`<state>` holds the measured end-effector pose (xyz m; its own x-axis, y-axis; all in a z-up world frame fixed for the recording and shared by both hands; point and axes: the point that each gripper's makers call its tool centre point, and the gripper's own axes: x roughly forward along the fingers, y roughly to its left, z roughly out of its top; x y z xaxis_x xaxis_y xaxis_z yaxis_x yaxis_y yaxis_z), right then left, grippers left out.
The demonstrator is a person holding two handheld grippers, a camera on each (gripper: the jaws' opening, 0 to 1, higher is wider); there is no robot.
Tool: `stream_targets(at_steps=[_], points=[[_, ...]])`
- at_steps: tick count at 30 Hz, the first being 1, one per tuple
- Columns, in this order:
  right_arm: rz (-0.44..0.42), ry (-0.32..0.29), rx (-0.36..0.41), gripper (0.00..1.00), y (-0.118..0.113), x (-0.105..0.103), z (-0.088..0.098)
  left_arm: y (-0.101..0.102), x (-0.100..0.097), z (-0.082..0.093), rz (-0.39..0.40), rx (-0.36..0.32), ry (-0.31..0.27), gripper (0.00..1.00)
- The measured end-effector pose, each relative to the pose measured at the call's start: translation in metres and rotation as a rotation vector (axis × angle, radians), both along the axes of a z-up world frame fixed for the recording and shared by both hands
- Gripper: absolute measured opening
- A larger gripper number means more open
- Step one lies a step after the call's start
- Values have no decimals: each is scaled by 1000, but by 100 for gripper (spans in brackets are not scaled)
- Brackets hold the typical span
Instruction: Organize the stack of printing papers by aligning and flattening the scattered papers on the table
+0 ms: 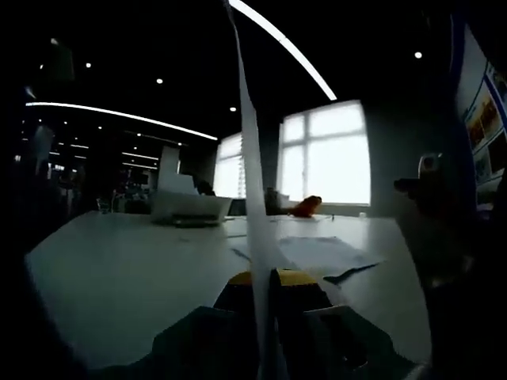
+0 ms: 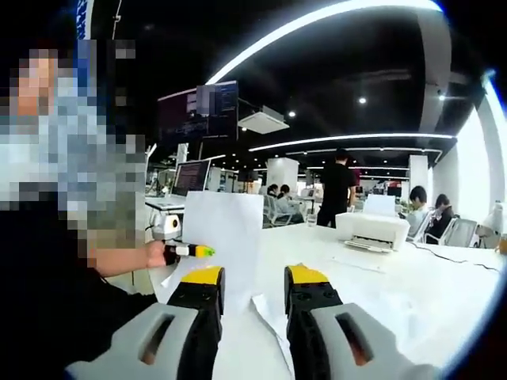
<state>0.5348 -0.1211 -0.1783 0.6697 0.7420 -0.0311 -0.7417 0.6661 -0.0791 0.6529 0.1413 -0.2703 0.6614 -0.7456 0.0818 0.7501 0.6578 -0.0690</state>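
Note:
A white sheet [image 1: 247, 142] stands upright and edge-on to the left gripper view, pinched at its lower edge by my left gripper [image 1: 265, 279], whose yellow-tipped jaws are shut on it. In the right gripper view the same sheet [image 2: 226, 233] faces the camera, with the left gripper [image 2: 190, 250] and a person's hand on its left edge. My right gripper [image 2: 255, 277] is open just short of that sheet, with nothing between its jaws. Loose papers [image 1: 321, 253] lie flat on the white table [image 1: 135, 269]. One paper corner [image 2: 269, 313] lies on the table below the right jaws.
A white printer [image 2: 372, 229] sits further back on the table [image 2: 444, 293], also dim in the left gripper view [image 1: 190, 207]. An orange object [image 1: 305, 207] rests near the windows. A cable [image 2: 451, 257] runs along the table. Several people stand and sit behind.

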Motion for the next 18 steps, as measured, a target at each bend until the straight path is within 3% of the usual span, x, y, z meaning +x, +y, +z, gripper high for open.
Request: stream_targets(at_steps=[5, 13, 18], points=[[-24, 20, -17, 28, -5, 0, -10, 4, 2, -1, 10, 19, -22, 6], [-64, 37, -14, 29, -18, -3, -17, 14, -3, 7, 13, -60, -27, 6], [-109, 58, -36, 32, -30, 1, -28, 12, -4, 6, 11, -60, -20, 6]])
